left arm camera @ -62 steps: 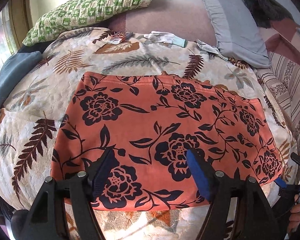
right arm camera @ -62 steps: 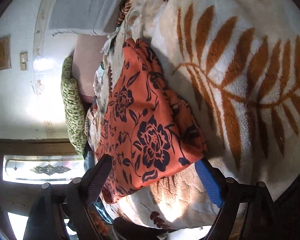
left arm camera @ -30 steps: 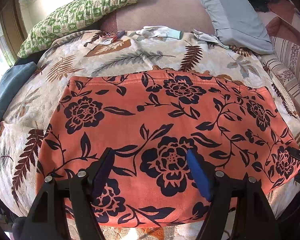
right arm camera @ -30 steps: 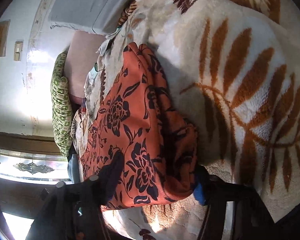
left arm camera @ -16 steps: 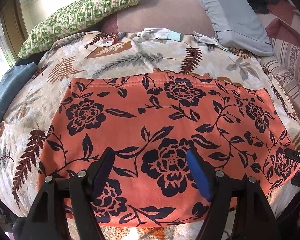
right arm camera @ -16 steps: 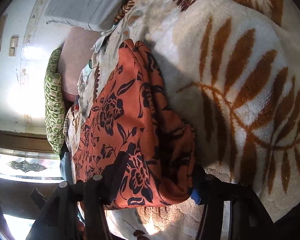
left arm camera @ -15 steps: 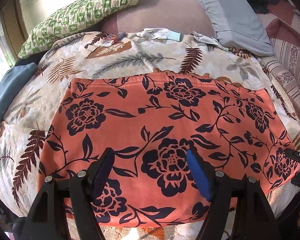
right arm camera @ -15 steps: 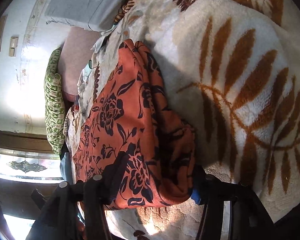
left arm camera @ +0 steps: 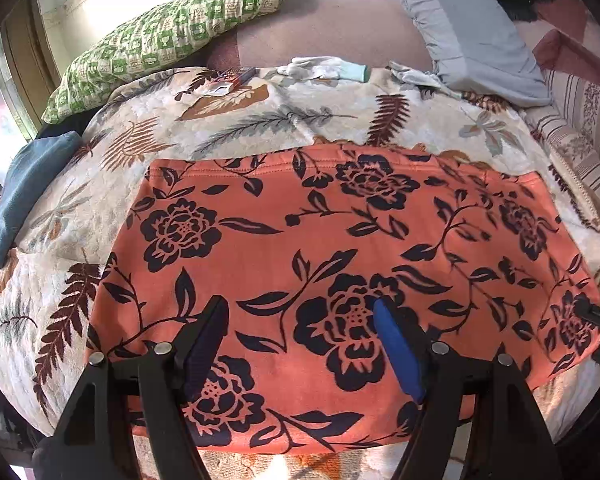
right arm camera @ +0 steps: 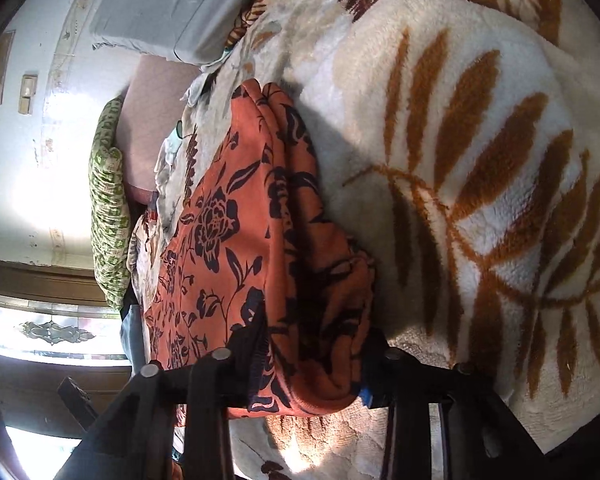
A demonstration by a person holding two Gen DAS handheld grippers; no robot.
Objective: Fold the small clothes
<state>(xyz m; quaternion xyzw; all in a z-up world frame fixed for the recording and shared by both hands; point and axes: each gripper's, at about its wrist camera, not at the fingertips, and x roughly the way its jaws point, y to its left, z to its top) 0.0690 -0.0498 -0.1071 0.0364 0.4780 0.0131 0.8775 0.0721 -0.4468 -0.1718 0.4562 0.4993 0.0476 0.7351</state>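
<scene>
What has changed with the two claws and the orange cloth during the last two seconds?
The right claw moved forward onto the corner of the orange floral cloth and now pinches it; before, it was open, short of the edge. The left claw advanced slightly and stays open above the cloth, which remains spread flat.

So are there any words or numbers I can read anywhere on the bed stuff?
No readable text anywhere.
Small red packet near the green checked pillow: it may carry print, but too small and blurred to read.
Orange flowered garment: only a flower pattern, no label showing.
Leaf-print blanket: only leaves.
</scene>
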